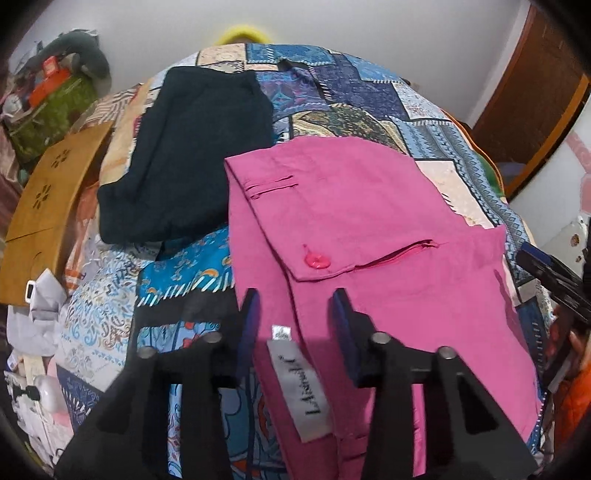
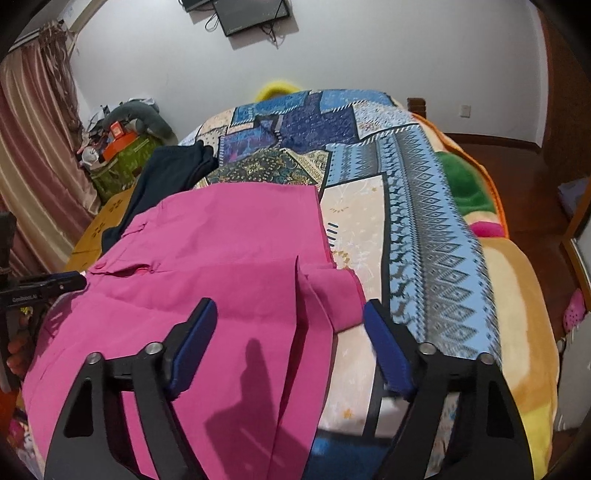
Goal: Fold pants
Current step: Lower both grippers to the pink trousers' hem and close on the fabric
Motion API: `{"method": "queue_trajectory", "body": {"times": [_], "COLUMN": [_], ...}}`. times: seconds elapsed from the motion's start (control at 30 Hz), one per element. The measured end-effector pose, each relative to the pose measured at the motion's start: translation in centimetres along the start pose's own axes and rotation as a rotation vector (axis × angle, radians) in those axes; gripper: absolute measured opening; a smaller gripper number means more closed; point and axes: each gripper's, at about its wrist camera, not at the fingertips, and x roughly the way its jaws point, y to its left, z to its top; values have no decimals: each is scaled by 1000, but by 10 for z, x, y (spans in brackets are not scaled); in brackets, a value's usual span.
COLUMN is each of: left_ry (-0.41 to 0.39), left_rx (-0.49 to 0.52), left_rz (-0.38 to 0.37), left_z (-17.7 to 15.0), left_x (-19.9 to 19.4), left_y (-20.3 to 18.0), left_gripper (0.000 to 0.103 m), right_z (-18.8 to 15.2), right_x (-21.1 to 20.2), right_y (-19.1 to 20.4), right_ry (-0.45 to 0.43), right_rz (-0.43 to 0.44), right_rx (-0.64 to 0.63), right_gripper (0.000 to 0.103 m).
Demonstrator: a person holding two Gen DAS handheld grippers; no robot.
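A bed covered by a patchwork quilt in blues and creams fills the room under a plain white wall. On it, across the near half, lie the pink pants, partly folded: the waist end with its white label sits closest to me on the left, the pink button and open fly just beyond it, and a welt pocket further up. In the right wrist view a narrow pink flap is turned over at the right edge of the pants.

My left gripper hangs over the waistband, its blue-padded fingers parted around the label with nothing between them. My right gripper stands wide apart over the right edge of the pants, one finger above the pink cloth, the other above the quilt, also holding nothing.

Beyond the pants on the left lies a dark navy garment, its near corner just beside the pink cloth. Further left stands a wooden board with flower-shaped cutouts, and behind it a green box piled with clutter. A monitor hangs on the wall, and a curtain drapes the left side.
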Motion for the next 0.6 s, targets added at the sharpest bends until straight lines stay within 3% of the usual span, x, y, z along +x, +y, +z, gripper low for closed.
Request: {"method": "queue_trajectory", "body": {"times": [0.17, 0.33, 0.43, 0.5, 0.6], "left_ry": [43, 78, 83, 84, 66], "left_rx": [11, 19, 50, 61, 96], "left_rz": [-19, -52, -82, -83, -59], "left_z": [5, 4, 3, 2, 0], "left_x": [8, 16, 18, 18, 15], "left_y": [-1, -2, -7, -9, -14], "left_gripper": [35, 35, 23, 12, 4], "right_z": [9, 14, 17, 17, 16], "right_x": [17, 36, 46, 49, 51], "right_y": [-6, -7, -9, -10, -7], "right_ry": [37, 78, 95, 95, 105], "right_rz": [6, 32, 57, 66, 68], "right_rx": [-24, -41, -27, -12, -27], "right_gripper": [65, 63, 47, 27, 9]}}
